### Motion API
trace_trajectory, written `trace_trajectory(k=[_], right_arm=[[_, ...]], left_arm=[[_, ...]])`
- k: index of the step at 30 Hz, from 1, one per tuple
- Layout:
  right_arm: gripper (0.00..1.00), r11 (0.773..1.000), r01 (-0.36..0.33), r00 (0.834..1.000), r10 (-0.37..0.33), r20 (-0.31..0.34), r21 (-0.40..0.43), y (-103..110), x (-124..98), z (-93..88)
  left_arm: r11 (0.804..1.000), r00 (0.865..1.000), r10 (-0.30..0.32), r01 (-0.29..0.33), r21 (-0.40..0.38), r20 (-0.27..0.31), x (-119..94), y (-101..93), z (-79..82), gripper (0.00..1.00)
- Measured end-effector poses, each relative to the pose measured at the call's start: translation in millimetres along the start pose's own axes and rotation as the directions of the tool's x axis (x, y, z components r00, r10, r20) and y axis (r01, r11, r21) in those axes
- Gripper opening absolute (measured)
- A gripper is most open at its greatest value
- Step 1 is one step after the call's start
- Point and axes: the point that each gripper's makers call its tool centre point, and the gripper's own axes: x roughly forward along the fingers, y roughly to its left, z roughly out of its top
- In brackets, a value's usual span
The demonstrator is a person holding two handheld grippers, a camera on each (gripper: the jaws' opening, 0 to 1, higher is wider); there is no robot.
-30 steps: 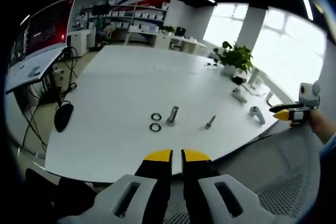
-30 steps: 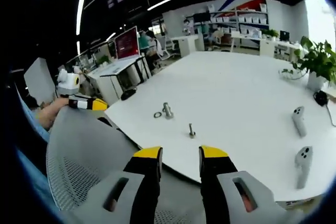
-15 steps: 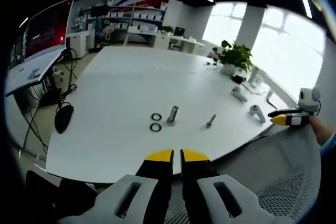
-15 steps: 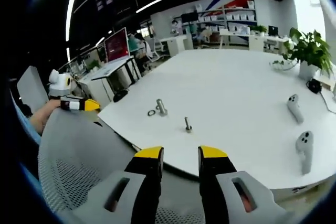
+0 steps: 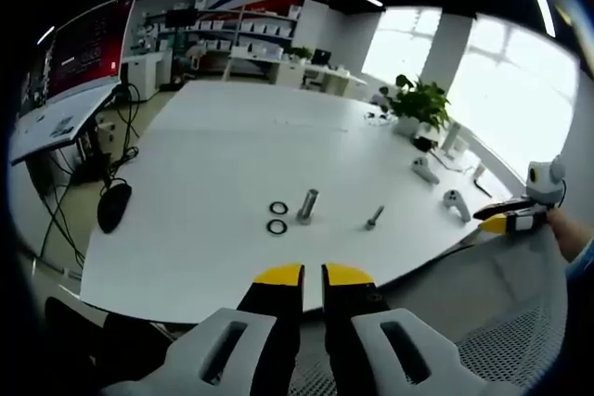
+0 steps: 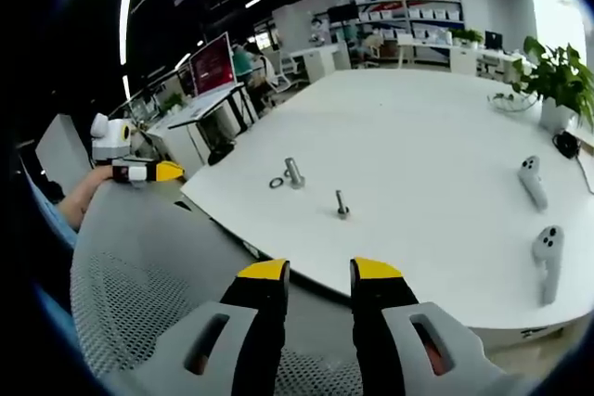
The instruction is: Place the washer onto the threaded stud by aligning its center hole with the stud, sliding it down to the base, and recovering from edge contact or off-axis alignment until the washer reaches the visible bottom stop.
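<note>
Left tongs [image 5: 313, 274] nearly together, right tongs [image 6: 320, 271] apart, both empty above the bench [image 5: 213, 155]. Approach a washer [image 5: 276, 226] low, gripping its rim beside the stud [image 5: 307, 204].

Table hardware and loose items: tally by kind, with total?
Washers: 2
Large stud, upright: 1
Small bolt: 1
White handheld controllers: 2
Potted plant: 1
Total: 7
</note>
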Motion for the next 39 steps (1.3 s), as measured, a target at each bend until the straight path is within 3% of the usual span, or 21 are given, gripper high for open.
trace_trajectory(k=[4,16,18,20,21,23,25,26,27,28,30,32,36,37,38,39], right_arm=[[0.28,1.0,0.003,1.0,-0.003,0.002,0.002,0.0,0.2,0.7],[0.28,1.0,0.004,1.0,-0.005,0.009,0.014,0.0,-0.2,1.2],[0.28,1.0,0.003,1.0,-0.003,0.004,0.012,-0.2,0.1,1.0],[0.28,1.0,0.003,1.0,-0.003,0.004,0.013,-0.2,0.2,1.1],[0.28,1.0,0.004,1.0,-0.004,0.007,0.014,-0.3,0.3,1.7],[0.28,1.0,0.005,1.0,-0.005,0.007,0.015,-0.8,0.3,1.7],[0.28,1.0,0.005,1.0,-0.005,0.009,0.016,-0.6,0.3,2.0],[0.29,1.0,0.005,1.0,-0.005,0.01,0.016,-0.5,0.3,2.2],[0.29,1.0,0.005,1.0,-0.006,0.012,0.017,-0.7,0.2,2.3],[0.29,1.0,0.005,1.0,-0.006,0.012,0.017,-0.7,0.1,2.4],[0.29,1.0,0.004,1.0,-0.004,0.016,0.016,-0.7,-0.1,2.6],[0.29,1.0,0.001,1.0,-0.001,0.024,0.017,-0.9,-0.4,3.5],[0.29,1.0,-0.003,1.0,0.003,0.012,0.012,-0.4,0.1,2.2],[0.29,1.0,-0.003,1.0,0.003,0.012,0.012,-0.4,0.0,2.2],[0.29,1.0,-0.003,1.0,0.002,0.012,0.012,-0.4,-0.1,2.0],[0.29,1.0,-0.003,1.0,0.003,0.012,0.012,-0.4,-0.2,1.9]], left_arm=[[1.0,0.999,-0.019,0.02,0.012,-0.04,2.2,-2.7,-5.9,0.1],[0.999,0.999,-0.036,0.037,0.031,-0.031,1.2,-5.6,-4.4,0.13],[0.999,0.999,-0.007,0.004,0.052,0.052,-0.2,-0.9,10.0,0.17],[0.999,0.996,-0.008,0.003,0.054,0.094,-2.2,-0.8,16.6,0.23],[0.998,0.997,-0.016,0.012,0.055,0.081,-2.3,-2.2,14.4,0.24],[0.997,0.996,-0.036,0.031,0.064,0.081,-2.4,-5.6,14.8,0.17],[0.995,0.992,-0.048,0.037,0.091,0.117,-5.8,-7.9,20.8,0.06],[0.994,0.985,-0.029,0.01,0.111,0.167,-9.1,-4.8,29.4,0.05],[0.992,0.966,0.011,-0.044,0.12,0.26,-15.9,1.5,44.0,0.06],[0.988,0.959,0.007,-0.051,0.146,0.282,-19.9,2.0,48.4,0.07],[0.988,0.966,-0.013,-0.027,0.152,0.257,-27.1,1.8,47.1,0.05],[0.987,0.958,-0.025,-0.023,0.161,0.285,-35.0,4.5,56.7,0.04],[0.976,0.956,-0.075,0.013,0.216,0.282,-45.5,2.7,64.8,0.03],[0.993,0.966,-0.061,0.032,0.117,0.251,-46.9,1.4,61.6,0.0],[0.995,0.973,-0.062,0.042,0.094,0.224,-47.6,0.7,59.9,0.0],[0.991,0.963,-0.067,0.033,0.13,0.263,-48.9,0.3,68.2,0.0]])
